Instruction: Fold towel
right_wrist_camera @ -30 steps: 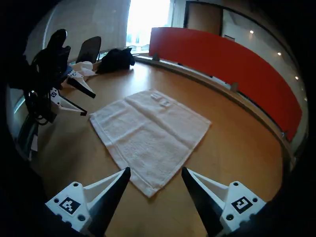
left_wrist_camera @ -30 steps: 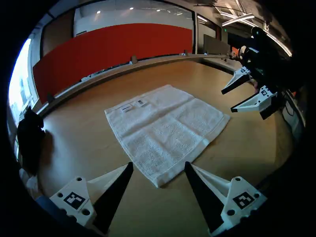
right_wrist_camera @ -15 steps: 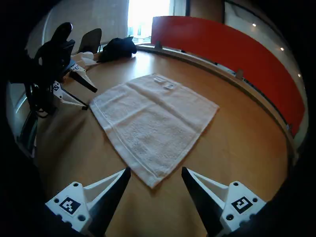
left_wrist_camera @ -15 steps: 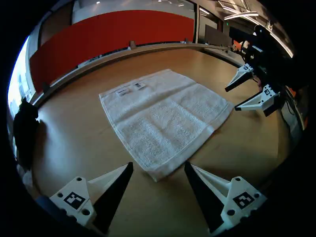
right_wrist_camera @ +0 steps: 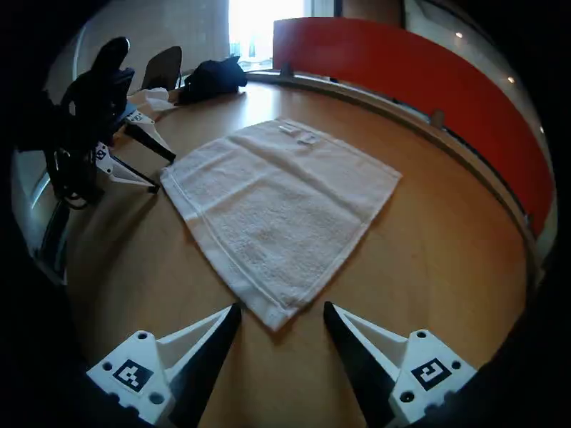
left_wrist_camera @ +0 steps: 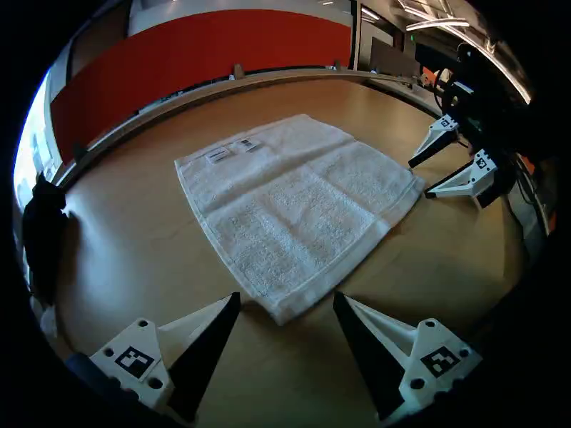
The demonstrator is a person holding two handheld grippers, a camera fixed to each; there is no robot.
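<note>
The white towel (left_wrist_camera: pixel 296 207) is lying flat and unmoved on the wooden table (left_wrist_camera: pixel 121 235). Both claws are drawing nearer to it than a second ago. The left gripper (left_wrist_camera: pixel 285 296) is hovering with the near corner between its wide-spread, empty fingers. The right gripper (right_wrist_camera: pixel 281 307) is doing likewise at its own corner, gaping and gripping nothing.

My left gripper (left_wrist_camera: pixel 285 298) hangs spread, the white towel's (left_wrist_camera: pixel 296 207) near corner between its fingers. The towel lies flat on the wooden table (left_wrist_camera: pixel 121 235); my right gripper (left_wrist_camera: pixel 420 180), also spread, is just beside its right corner.
</note>
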